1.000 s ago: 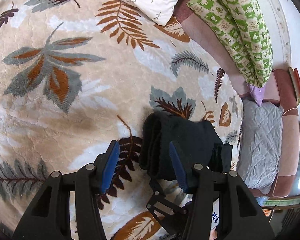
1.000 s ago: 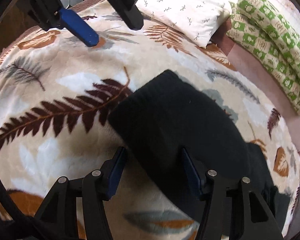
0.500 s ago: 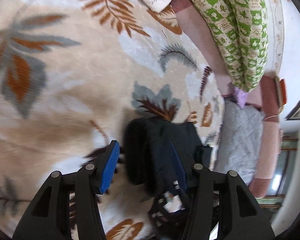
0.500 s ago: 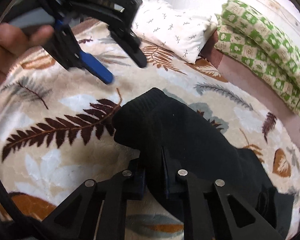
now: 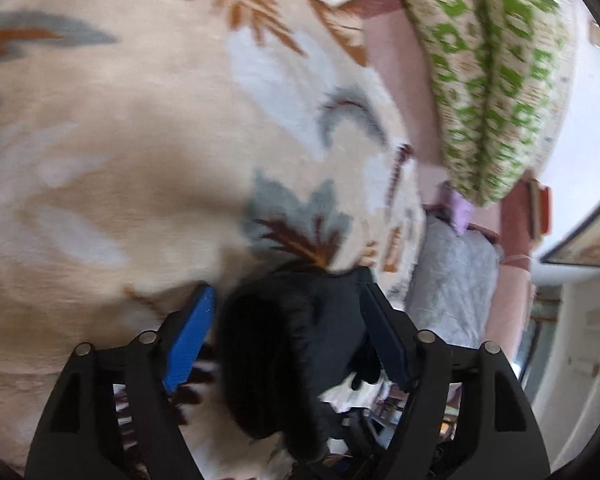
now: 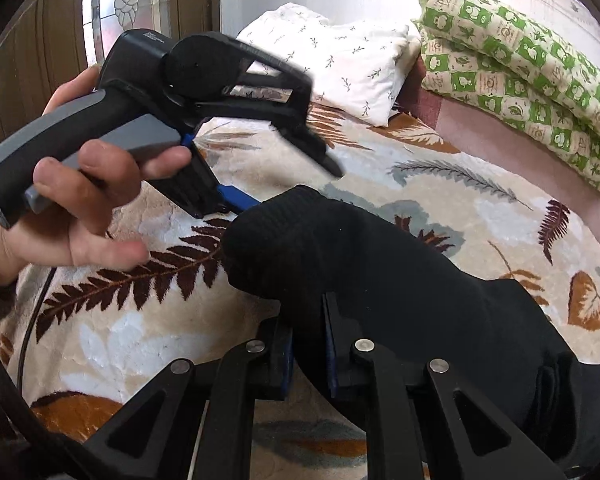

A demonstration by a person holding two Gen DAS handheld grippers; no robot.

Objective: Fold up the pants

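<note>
The black pants point(image 6: 380, 280) lie folded in a thick bundle on a leaf-patterned bedspread point(image 6: 440, 184). My right gripper point(image 6: 306, 320) is shut on the near edge of the bundle, with dark cloth pinched between its pads. A hand point(image 6: 80, 200) holds my left gripper point(image 6: 292, 184) at the bundle's far rounded end. In the blurred left wrist view the pants point(image 5: 284, 344) sit between the blue pads point(image 5: 188, 344) of the left gripper point(image 5: 288, 292). Its jaws are opening, and a gap shows beside the left pad.
A white pillow with small sprigs point(image 6: 340, 60) and a folded green-and-cream quilt point(image 6: 520, 60) lie at the head of the bed. A grey quilted cloth point(image 5: 452, 280) lies past the bedspread's edge. A wooden door point(image 6: 32, 60) stands at the left.
My right gripper went from open around the bundle's edge to shut on it. My left gripper came down over the bundle's rounded end and its jaws spread wider.
</note>
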